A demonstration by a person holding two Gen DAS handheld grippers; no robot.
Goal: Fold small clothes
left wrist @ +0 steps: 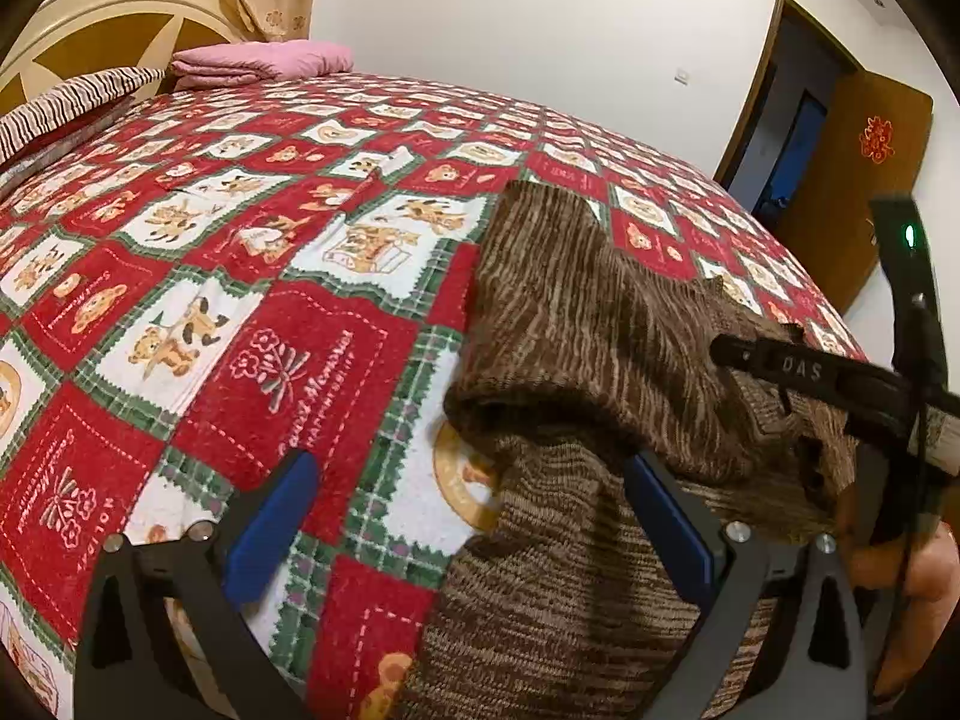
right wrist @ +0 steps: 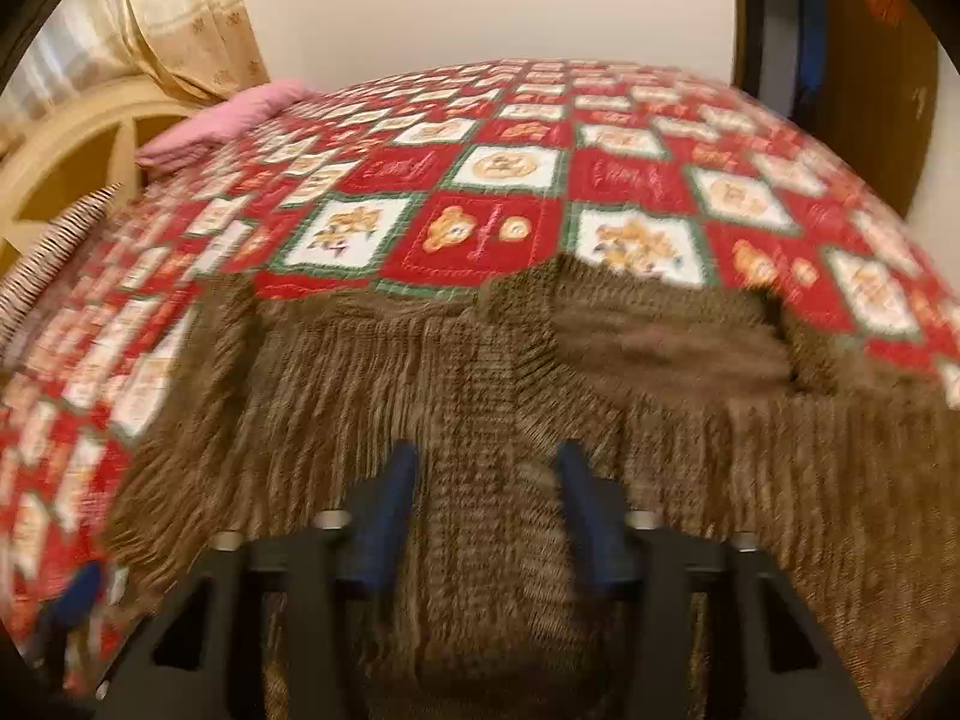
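sweater (left wrist: 600, 324): a brown marled knit, laid on the bedspread (left wrist: 240, 312) toward the near edge of the bed; one part is already doubled over the body, and a rolled fold edge is seen in the left wrist view.
left gripper (left wrist: 468, 516): jaws are held wide apart with nothing between them; the left finger is seen over bare bedspread, the right over the knit, so the sweater's left edge is straddled.
right gripper (right wrist: 486, 510): jaws are held partly open over the middle of the knit; nothing is seen pinched, though the view is blurred, so contact with the cloth cannot be told.
right gripper, seen from the left: its black body (left wrist: 840, 384) is seen above the folded part, well to the right.
handling: the knit is judged soft, limp and fairly thick; light, not fragile, not slippery. sagging and stretching are to be expected if it is lifted by one point.
where to take hold: hem, cuff or the rolled fold edge is judged best, both layers pinched together, with the two grips spread apart.
risk: loose yarn may be snagged, or only the top layer caught.
background: a pink blanket (left wrist: 264, 60) is seen folded by the headboard.
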